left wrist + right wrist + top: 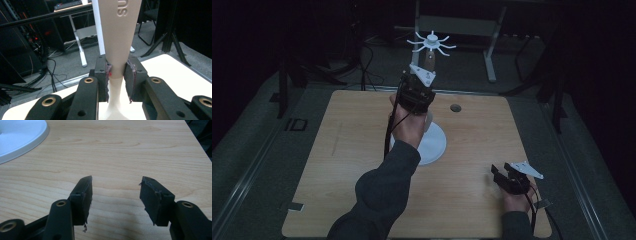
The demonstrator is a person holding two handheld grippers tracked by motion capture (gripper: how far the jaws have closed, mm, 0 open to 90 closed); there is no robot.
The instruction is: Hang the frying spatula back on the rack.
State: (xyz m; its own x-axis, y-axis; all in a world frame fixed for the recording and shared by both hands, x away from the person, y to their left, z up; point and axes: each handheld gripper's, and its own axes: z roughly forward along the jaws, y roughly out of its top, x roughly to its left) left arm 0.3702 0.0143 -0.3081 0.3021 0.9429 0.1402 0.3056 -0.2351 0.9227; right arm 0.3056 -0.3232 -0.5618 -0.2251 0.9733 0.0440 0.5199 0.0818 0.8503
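A white stand rises from a round base (435,145) on the wooden table (352,150) to a head of curved spokes (431,42). My left gripper (421,84), held up by a dark-sleeved arm, is shut on the stand's stem. In the left gripper view the pads (108,75) press both sides of the narrow part of the cream stem (117,37), and my left gripper (117,75) points level at it. My right gripper (498,174) rests low near the table's front right corner. Its jaws (115,192) stand open over bare wood, with the base's rim (22,137) far to their left.
A small round hole (455,107) sits in the table behind the stand. Beyond the far edge stand a desk frame (489,45) and dark tripod legs, with cables on the floor (367,70). The room is dim.
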